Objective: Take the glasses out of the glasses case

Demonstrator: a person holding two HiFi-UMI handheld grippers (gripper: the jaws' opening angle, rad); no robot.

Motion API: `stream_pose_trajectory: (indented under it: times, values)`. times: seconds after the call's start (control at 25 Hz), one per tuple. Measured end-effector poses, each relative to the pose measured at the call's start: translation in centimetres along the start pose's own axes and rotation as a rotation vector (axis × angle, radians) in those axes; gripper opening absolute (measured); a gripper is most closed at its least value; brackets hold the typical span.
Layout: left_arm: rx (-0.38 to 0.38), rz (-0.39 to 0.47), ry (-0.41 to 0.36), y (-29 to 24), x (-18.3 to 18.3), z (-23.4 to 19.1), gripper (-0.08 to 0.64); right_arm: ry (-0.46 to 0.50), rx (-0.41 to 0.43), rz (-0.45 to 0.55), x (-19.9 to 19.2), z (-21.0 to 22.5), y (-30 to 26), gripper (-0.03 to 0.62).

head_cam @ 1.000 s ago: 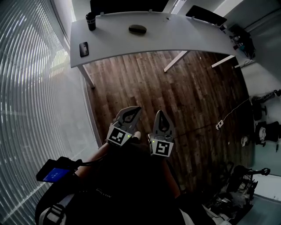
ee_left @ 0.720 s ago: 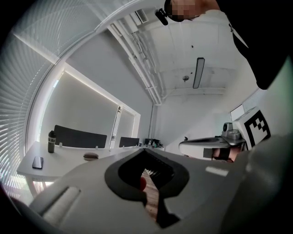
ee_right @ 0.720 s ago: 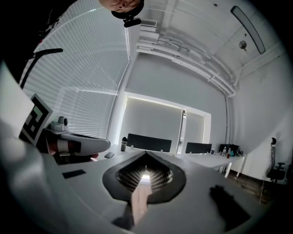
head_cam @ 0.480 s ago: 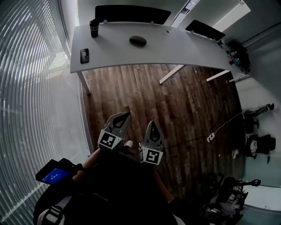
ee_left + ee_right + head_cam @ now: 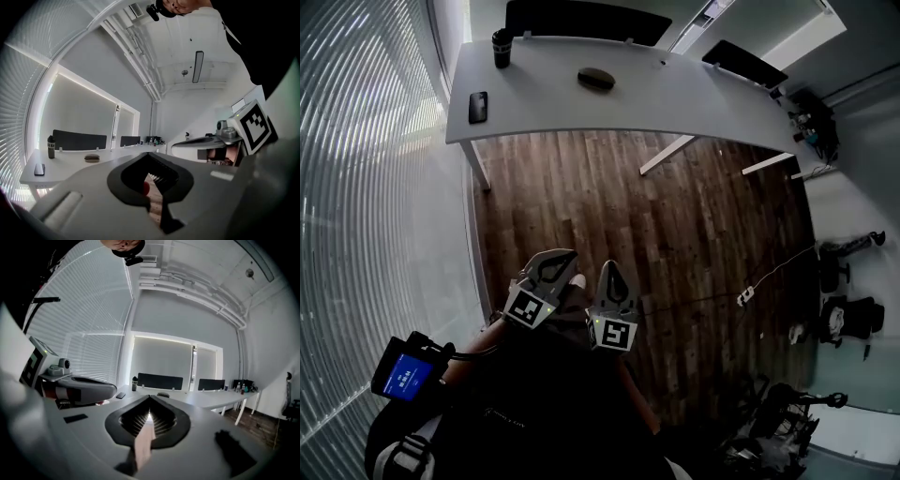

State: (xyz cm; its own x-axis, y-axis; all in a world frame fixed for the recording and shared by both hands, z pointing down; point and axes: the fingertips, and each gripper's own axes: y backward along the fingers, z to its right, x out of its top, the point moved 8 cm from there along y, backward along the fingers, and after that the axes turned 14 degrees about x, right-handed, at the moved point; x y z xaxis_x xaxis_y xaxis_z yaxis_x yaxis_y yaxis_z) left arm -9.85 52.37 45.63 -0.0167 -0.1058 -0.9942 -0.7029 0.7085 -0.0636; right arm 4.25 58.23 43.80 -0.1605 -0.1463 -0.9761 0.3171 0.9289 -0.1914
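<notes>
The glasses case (image 5: 595,79) lies on the white desk (image 5: 703,98), between a phone (image 5: 478,107) and the far edge. It is well apart from the left gripper (image 5: 570,254) and right gripper (image 5: 609,265), which are both closed and empty above the wooden floor (image 5: 694,216).

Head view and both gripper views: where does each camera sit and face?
Head view: on the head, steeply down at floor and table; left gripper, right gripper show.
Left gripper view: on that gripper, forward toward the table; its shut jaws, right gripper beside.
Right gripper view: likewise; left gripper beside.
All share the glasses case.
</notes>
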Motion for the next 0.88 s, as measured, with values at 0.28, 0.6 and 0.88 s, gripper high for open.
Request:
stream_pose_trajectory:
  times: [0.28,0.6,0.88]
  values:
    - [0.105,-0.046,-0.003,-3.5,-0.8,0.6,0.005,-0.045,0.149,-0.010,-1.1,3.4,-2.7,0.006]
    - [0.152,-0.112,-0.035,-7.0,-0.2,0.8,0.006,-0.190,0.262,-0.002,-1.2,7.4,-4.8,0.006]
    - [0.144,-0.139,-0.065,-14.7,-1.8,3.9,0.006,-0.232,0.248,0.024,-4.2,15.7,-5.0,0.006]
